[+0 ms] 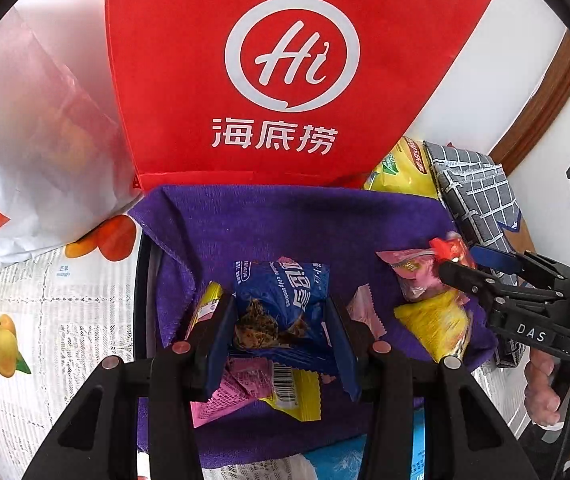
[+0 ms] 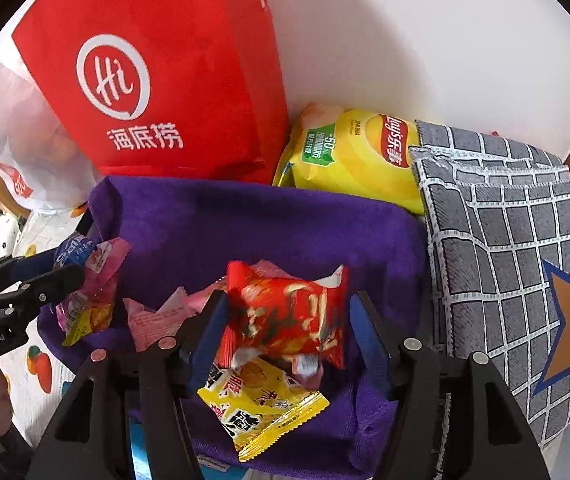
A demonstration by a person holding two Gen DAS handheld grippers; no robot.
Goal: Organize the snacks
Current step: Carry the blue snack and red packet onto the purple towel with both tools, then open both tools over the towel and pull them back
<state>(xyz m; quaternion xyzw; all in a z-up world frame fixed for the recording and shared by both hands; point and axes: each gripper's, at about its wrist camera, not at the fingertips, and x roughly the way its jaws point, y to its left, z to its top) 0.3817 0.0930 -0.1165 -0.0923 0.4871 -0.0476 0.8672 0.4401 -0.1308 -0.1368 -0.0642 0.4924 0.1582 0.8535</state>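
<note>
two grippers hang over a purple towel point(image 1: 285, 220) scattered with snack packets. at nine o'clock in the left wrist view, a white plastic bag point(image 1: 25, 140) rests on a fruit-print tablecloth point(image 1: 45, 320). at twelve o'clock stands a red haidilao bag point(image 1: 285, 60). at six o'clock the left gripper point(image 1: 281, 320) has its blue pads pressed on both sides of a blue chocolate chip cookie packet point(image 1: 285, 296), above pink and yellow packets on the towel. at three o'clock the right gripper point(image 1: 461, 264) points in by a red snack packet point(image 1: 451, 248). in the right wrist view, that red snack packet point(image 2: 285, 312) sits blurred between the right gripper's point(image 2: 287, 320) parted jaws, a gap showing on its right side, over a yellow packet point(image 2: 261, 404). at one o'clock lies a yellow lay's chip bag point(image 2: 357, 152), and at three o'clock a grey grid-pattern cushion point(image 2: 505, 240).
</note>
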